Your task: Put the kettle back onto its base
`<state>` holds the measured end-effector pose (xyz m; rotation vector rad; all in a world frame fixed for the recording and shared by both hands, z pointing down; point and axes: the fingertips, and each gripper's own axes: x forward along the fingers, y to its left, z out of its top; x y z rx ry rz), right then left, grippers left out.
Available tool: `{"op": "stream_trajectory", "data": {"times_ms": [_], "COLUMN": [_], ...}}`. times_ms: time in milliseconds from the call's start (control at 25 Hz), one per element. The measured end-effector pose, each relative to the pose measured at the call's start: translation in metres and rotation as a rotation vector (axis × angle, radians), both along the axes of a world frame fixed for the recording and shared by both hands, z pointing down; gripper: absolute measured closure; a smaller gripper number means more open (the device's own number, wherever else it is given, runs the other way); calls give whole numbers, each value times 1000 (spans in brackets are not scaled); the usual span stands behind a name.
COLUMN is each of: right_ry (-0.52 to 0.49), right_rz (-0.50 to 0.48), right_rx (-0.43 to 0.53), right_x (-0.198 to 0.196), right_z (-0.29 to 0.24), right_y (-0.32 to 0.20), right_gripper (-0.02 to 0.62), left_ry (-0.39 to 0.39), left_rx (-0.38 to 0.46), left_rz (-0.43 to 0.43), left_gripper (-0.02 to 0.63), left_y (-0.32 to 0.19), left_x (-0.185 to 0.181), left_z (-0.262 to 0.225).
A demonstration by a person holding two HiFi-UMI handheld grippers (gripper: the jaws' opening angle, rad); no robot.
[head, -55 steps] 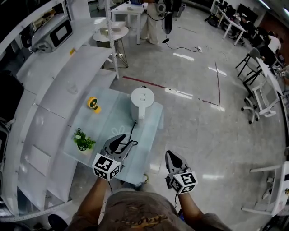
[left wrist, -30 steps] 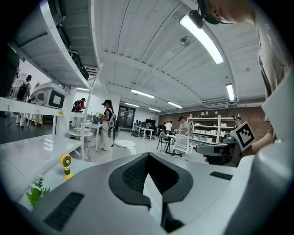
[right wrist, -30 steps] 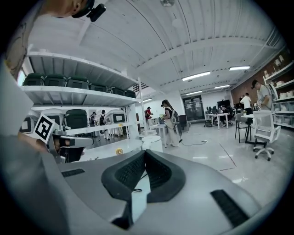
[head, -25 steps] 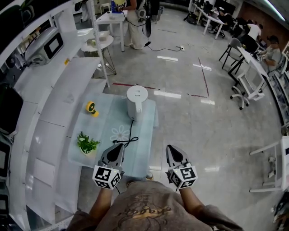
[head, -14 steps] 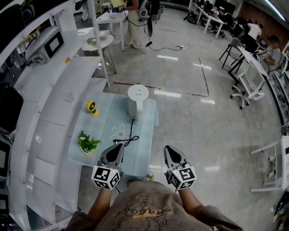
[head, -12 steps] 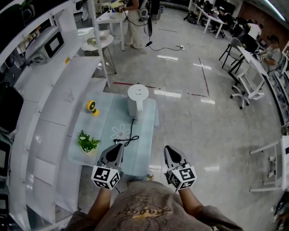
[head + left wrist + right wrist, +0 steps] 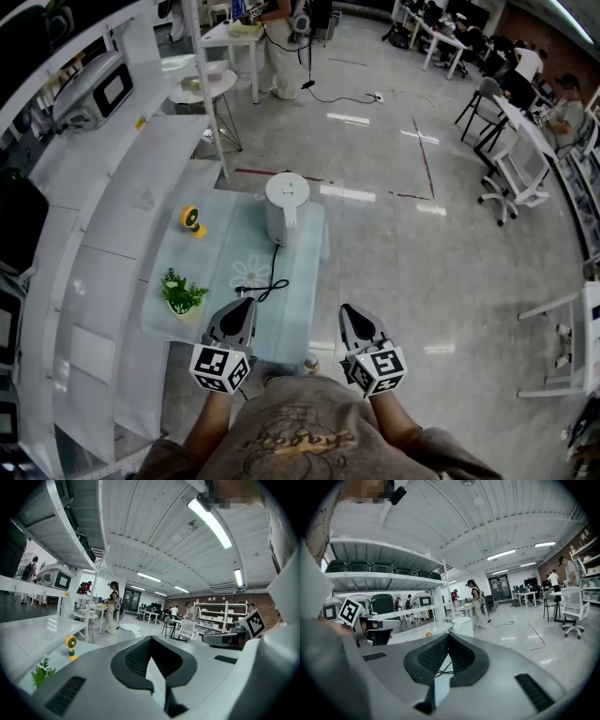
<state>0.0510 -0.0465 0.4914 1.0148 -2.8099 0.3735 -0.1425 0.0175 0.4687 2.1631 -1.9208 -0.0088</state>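
Holding the left gripper (image 7: 244,305) at the near edge of the table (image 7: 211,258), jaws pressed together on nothing. Holding the right gripper (image 7: 350,311) just off the table's near right corner, jaws closed and empty. Facing the kettle (image 7: 286,204), upright at the table's far end, well apart from both, its cord (image 7: 269,281) trailing toward the near edge. Cannot tell the base apart beneath it. Along the table's left side, a yellow fan (image 7: 191,219) and a plant (image 7: 181,294)
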Motion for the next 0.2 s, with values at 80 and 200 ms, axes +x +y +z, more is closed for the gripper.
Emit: {"op": "stream_trajectory", "data": {"times_ms": [80,200], "right_ry": [-1,-2], "right_rz": [-1,1], "right_rx": [2,5], "right_x": [0,2], "right_z": [-1,-1], "right_y": [0,-2], "right_gripper": [598,598], "left_ry": [2,7], "left_rx": [1,2], "left_rz": [-2,-4], "left_gripper": [584,584], "left_y": [0,-1], "left_x": [0,0], "left_z": [0,-1]}}
